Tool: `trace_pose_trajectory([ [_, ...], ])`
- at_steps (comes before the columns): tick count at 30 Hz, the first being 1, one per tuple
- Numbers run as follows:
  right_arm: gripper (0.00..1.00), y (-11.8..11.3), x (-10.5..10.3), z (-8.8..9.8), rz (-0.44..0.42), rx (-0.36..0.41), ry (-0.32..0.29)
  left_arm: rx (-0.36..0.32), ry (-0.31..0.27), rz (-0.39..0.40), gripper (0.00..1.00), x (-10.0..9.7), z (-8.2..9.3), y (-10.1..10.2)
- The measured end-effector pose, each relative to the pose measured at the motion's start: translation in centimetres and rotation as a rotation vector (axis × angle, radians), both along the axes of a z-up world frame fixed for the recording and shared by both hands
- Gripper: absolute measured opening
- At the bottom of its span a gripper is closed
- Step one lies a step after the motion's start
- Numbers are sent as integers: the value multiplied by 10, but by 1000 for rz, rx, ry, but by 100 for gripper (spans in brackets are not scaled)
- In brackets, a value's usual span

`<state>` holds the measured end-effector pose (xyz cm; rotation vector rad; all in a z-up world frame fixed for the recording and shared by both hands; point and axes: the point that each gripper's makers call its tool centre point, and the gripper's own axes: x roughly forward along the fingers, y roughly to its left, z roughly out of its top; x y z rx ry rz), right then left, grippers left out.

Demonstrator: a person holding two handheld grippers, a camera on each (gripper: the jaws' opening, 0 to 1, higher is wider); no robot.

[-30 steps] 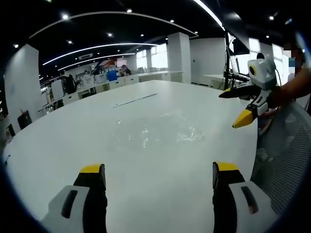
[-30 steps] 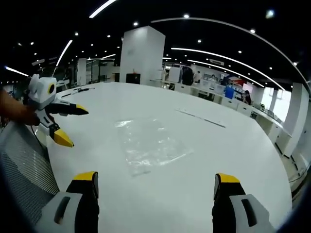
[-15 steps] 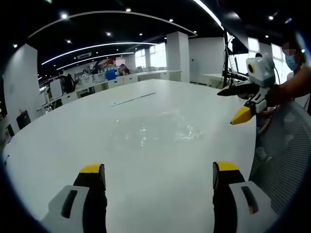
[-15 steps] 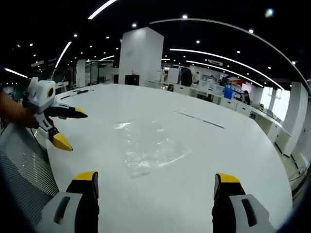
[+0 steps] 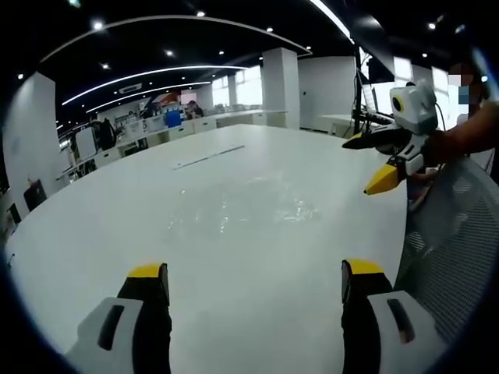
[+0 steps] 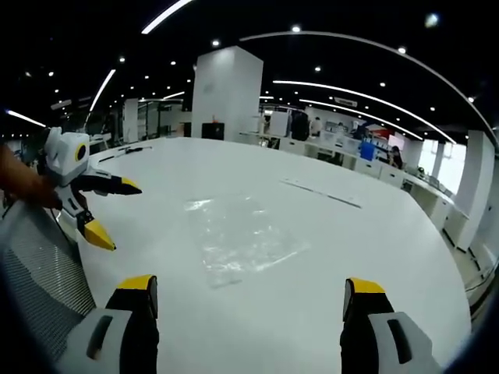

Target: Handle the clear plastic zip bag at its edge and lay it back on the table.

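The clear plastic zip bag (image 6: 242, 240) lies flat on the white table (image 6: 374, 257), ahead of my right gripper (image 6: 248, 300), which stands open and empty short of the bag's near edge. In the left gripper view the bag (image 5: 245, 209) shows as a faint glossy patch in the middle of the table (image 5: 93, 234). My left gripper (image 5: 253, 284) is open too, with nothing between its yellow-tipped fingers. Each gripper appears in the other's view: the right gripper (image 5: 376, 162) at the right and the left gripper (image 6: 111, 209) at the left, both above the table's near edge.
A grey mesh chair back (image 5: 456, 241) stands at the table's near side, seen again (image 6: 39, 265) in the right gripper view. A thin dark strip (image 6: 321, 192) lies on the table beyond the bag. Desks, a white pillar (image 6: 226, 89) and people stand far behind.
Both views have drifted slightly; the left gripper has dipped a little lower in the right gripper view. The bag has not moved.
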<state>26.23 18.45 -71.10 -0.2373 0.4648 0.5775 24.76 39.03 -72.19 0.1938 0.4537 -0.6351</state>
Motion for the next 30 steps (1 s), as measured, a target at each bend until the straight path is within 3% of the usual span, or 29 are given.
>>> trace_pose_trajectory([
  [16, 100, 5, -2, 1, 24, -6, -5, -9, -9, -22, 92, 0, 11, -13],
  [20, 100, 6, -2, 2, 25, -6, -7, 8, 4, -37, 92, 0, 5, -16],
  [30, 100, 6, -2, 1, 26, -3, -7, 32, -8, -85, 88, 18, 13, -36],
])
